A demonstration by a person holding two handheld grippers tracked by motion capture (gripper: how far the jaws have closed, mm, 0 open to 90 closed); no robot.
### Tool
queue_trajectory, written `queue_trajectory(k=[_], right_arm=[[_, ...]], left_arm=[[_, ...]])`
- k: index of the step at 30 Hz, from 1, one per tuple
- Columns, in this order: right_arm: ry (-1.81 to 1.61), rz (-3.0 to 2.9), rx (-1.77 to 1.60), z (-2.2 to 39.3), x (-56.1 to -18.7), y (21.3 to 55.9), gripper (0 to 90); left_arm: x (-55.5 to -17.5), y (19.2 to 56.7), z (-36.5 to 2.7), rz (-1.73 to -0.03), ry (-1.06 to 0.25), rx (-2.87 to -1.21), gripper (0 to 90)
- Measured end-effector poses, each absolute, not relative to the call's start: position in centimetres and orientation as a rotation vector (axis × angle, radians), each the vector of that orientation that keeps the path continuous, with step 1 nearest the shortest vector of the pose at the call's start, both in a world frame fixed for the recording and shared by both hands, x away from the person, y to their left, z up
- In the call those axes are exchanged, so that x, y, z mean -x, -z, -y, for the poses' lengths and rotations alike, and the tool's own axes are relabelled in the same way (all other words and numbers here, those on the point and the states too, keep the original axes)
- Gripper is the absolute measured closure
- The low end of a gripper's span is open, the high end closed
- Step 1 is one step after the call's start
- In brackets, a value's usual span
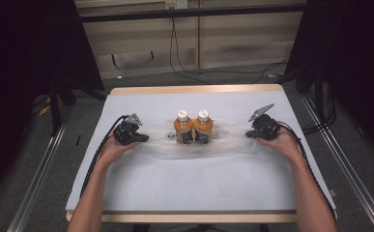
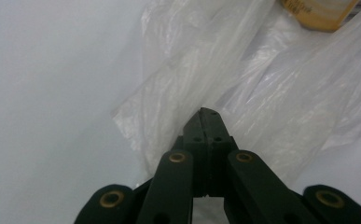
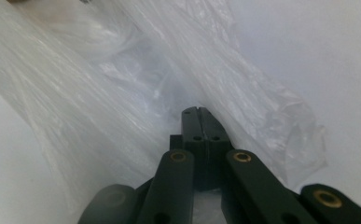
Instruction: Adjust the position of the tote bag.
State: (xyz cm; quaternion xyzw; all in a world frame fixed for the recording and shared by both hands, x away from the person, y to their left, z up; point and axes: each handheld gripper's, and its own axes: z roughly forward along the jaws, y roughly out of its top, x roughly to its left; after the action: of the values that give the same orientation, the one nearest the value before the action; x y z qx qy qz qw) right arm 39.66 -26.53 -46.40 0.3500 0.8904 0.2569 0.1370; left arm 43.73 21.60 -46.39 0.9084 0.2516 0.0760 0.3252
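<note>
The clear plastic bag (image 1: 199, 140) lies crumpled across the middle of the frame in the high view, spread flat on the pale surface (image 1: 189, 183). Two orange bottles (image 1: 193, 126) with white caps stand upright side by side at its centre, touching each other, and the film bunches around their bases.

My left gripper (image 1: 143, 138) sits at the bag's left end, a little left of centre in that frame. In the left gripper view its jaws are pressed together with the tips over the wrinkled film (image 2: 243, 93); I cannot tell whether any plastic is caught between them. A corner of an orange label (image 2: 318, 11) shows at the upper right there.

My right gripper (image 1: 249, 134) sits at the bag's right end, right of centre. In the right gripper view its jaws are likewise pressed together, tips lying on the film (image 3: 99, 107), and again I cannot tell whether they pinch it.

Both bottles stand between my two grippers.
</note>
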Motion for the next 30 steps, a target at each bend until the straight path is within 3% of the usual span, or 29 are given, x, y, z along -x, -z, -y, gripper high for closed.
queue_trajectory(k=[21,30], right_arm=[[-1.075,-2.498,-0.951,26.5,-38.6,42.9,90.0],[-1.132,-2.509,-0.827,23.3,-38.2,41.3,90.0]], left_arm=[[-41.9,42.8,-19.0,-0.493,-0.183,-2.25,89.3],[-40.7,42.0,-16.4,-0.416,-0.109,-2.191,90.0]])
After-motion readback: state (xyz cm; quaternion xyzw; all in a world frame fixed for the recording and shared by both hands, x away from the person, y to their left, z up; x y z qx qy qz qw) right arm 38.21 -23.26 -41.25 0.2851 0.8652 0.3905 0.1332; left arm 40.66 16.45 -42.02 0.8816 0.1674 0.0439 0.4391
